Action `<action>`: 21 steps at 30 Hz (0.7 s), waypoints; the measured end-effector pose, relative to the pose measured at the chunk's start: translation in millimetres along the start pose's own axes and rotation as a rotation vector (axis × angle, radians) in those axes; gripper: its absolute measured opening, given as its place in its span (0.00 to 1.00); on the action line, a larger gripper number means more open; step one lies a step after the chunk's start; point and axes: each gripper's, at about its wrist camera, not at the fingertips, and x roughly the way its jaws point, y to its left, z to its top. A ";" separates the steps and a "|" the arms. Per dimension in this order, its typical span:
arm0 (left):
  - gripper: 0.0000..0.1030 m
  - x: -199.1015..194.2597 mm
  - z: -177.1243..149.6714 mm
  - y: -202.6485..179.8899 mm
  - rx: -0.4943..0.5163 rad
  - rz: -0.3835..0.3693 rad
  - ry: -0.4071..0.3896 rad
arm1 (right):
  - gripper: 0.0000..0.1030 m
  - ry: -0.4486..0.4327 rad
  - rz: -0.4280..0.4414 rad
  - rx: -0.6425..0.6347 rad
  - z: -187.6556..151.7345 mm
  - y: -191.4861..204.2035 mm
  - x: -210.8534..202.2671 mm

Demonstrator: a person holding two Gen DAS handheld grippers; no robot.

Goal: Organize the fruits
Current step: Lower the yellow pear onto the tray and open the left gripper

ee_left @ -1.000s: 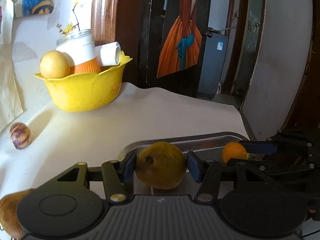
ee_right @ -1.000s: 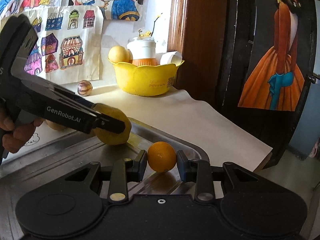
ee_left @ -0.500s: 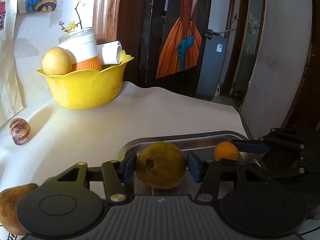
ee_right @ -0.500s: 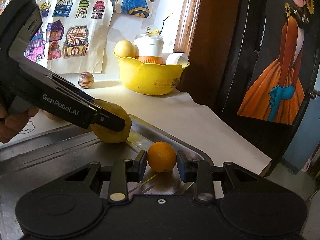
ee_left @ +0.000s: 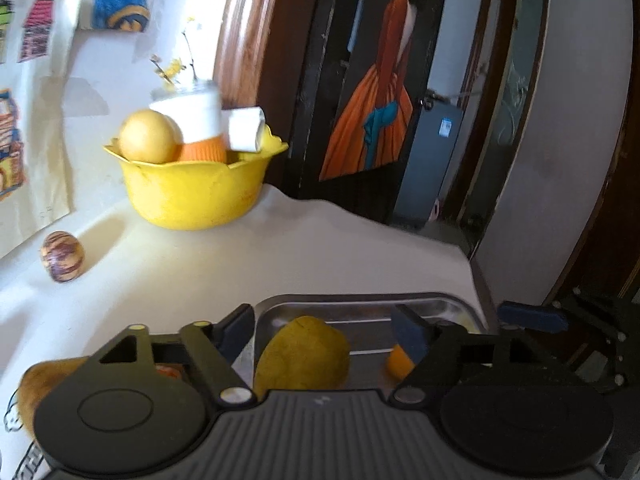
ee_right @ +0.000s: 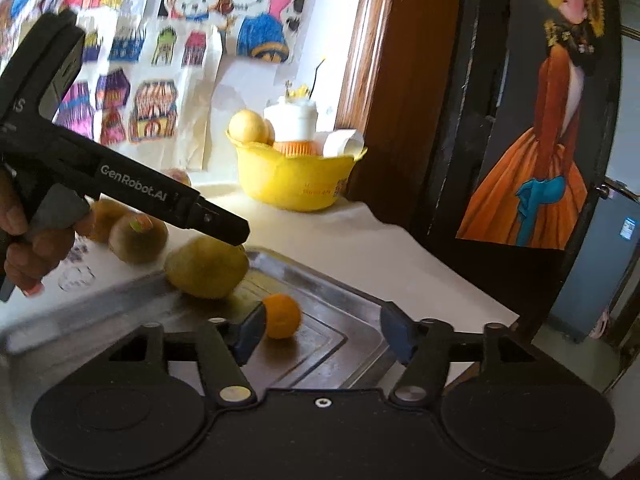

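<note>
A yellow-brown pear (ee_left: 302, 354) lies in the metal tray (ee_left: 360, 306); it also shows in the right wrist view (ee_right: 206, 268). My left gripper (ee_left: 324, 332) is open above it, jaws wide apart and clear of it. A small orange (ee_right: 281, 316) lies in the tray (ee_right: 340, 304) and shows in the left wrist view (ee_left: 400, 362). My right gripper (ee_right: 322, 334) is open, its left pad close beside the orange. Brown fruits (ee_right: 138, 236) lie on the table left of the tray.
A yellow bowl (ee_left: 196, 192) with a yellow fruit (ee_left: 148, 142), a jar and a paper roll stands at the back by the wall. A striped round fruit (ee_left: 62, 256) lies left of it. The table edge drops off at right. Drawings hang on the wall.
Both grippers have opened and lifted: the left let go of the pear, the right let go of the orange. Both fruits now rest in the tray.
</note>
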 end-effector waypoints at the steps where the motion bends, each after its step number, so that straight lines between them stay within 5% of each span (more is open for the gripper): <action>1: 0.83 -8.1 -0.4 0.4 -0.006 -0.001 -0.011 | 0.72 -0.012 0.000 0.013 1.5 3.1 -8.7; 7: 0.97 -66.8 -10.7 4.8 -0.016 0.024 -0.077 | 0.91 -0.072 0.001 0.053 8.3 29.1 -56.1; 12: 0.99 -121.5 -28.3 15.0 -0.054 0.034 -0.111 | 0.99 -0.118 0.009 0.074 10.3 55.3 -94.6; 21: 1.00 -206.1 -75.6 40.4 -0.157 0.084 -0.123 | 0.99 -0.113 0.039 0.084 9.4 110.6 -149.7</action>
